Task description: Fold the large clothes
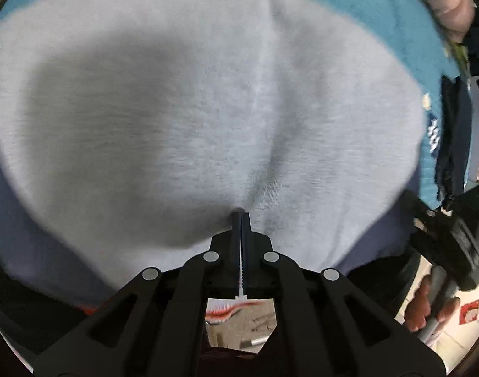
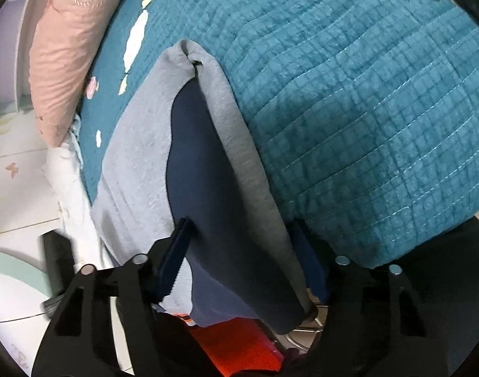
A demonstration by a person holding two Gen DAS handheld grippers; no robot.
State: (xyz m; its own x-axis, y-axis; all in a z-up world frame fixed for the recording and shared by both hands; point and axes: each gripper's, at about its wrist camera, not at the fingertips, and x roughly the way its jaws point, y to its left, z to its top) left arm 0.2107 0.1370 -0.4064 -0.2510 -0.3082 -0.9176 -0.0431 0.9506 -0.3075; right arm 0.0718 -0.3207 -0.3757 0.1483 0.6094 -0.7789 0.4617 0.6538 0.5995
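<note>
Grey garment (image 1: 192,100) pinched in left tongs (image 1: 241,215), no legible writing

Grey garment (image 2: 139,163) with navy lining, folded over teal quilt (image 2: 365,125).

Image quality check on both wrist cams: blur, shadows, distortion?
Left wrist: grey garment motion-smeared, a broad soft shadow on its left half, left gripper sharp. Right wrist: teal quilt stitching crisp, slight smear at lower left, light even. Both: strong fisheye bulge, dark corners.

Black tool (image 1: 241,216) linkage, silver rivets, navy pads.
</note>
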